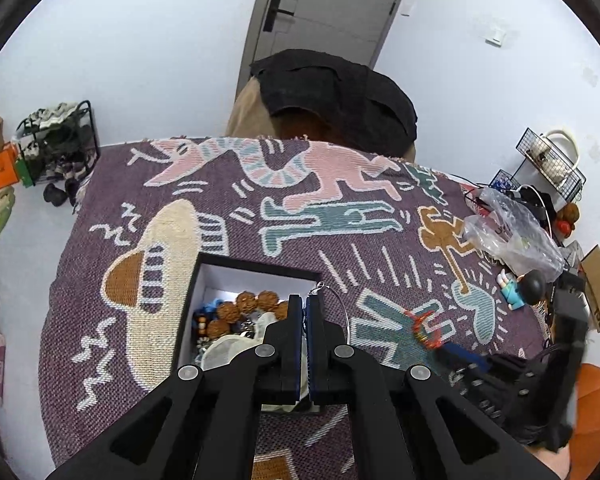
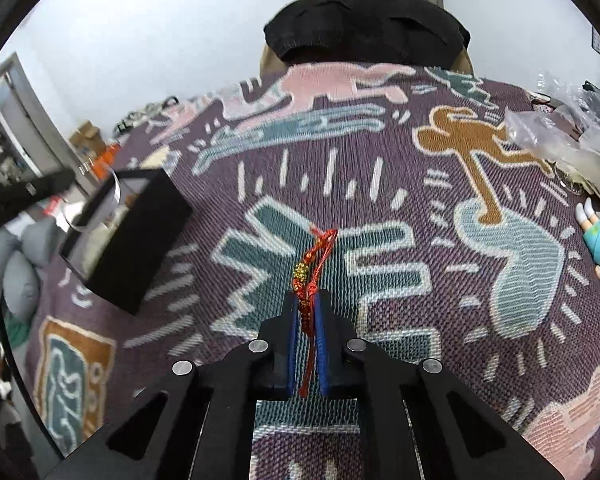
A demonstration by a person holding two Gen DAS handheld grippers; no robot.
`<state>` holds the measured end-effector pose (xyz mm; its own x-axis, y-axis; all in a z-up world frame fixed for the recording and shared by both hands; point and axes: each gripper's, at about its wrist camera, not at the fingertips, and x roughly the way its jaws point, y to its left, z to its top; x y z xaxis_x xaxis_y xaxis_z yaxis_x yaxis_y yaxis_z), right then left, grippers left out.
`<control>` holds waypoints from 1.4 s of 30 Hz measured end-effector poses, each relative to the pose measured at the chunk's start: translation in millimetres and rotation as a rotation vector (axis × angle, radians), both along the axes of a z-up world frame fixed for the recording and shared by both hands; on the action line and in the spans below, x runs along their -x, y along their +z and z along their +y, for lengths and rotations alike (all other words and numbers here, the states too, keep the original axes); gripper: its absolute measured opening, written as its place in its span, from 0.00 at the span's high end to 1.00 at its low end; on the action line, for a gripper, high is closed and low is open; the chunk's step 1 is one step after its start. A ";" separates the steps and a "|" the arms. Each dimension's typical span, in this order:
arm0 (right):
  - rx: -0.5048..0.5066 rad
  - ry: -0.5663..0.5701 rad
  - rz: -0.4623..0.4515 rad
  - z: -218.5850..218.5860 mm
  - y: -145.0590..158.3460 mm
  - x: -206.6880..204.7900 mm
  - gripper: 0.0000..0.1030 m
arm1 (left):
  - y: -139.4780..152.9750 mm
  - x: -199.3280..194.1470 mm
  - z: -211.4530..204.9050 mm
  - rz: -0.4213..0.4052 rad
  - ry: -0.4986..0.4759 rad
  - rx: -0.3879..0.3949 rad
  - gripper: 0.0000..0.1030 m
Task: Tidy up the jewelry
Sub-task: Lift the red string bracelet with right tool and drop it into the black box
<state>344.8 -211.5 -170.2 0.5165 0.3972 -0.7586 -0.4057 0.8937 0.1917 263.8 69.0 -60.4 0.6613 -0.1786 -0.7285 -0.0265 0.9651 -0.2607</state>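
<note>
Patterned woven cloth [image 2: 380, 208] spreads under both sets of fingers. Black box [image 1: 204, 280] (white inside, brown beads and mixed jewelry heaped in it) sits beneath left gripper [image 1: 305, 304] fingertips. Left gripper clenched on thin silver hoop earring [image 1: 336, 300], wire curving out right of fingertips. Right gripper [image 2: 309, 300] grasping red cord bracelet [image 2: 314, 264]; gold beads just past fingertips, above cloth.

Both wrist views look steeply down, close, sharing the patterned cloth [image 1: 240, 240].
</note>
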 end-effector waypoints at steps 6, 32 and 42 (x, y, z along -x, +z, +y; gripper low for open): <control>-0.061 0.007 -0.039 -2.0 26.6 1.9 0.91 | -3.7 4.6 12.3 0.002 0.012 0.007 0.99; -0.146 0.233 -0.066 103.8 79.0 19.0 0.91 | -3.0 49.7 78.1 -0.080 0.121 0.059 0.36; -0.168 0.307 -0.052 140.6 77.7 22.3 0.36 | -2.1 60.8 90.8 -0.091 0.145 0.043 0.36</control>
<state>322.5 -71.0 -92.5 0.3898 0.6571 -0.6452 -0.6637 0.6862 0.2977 203.0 159.9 -62.6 0.7453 -0.1065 -0.6582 -0.1391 0.9406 -0.3097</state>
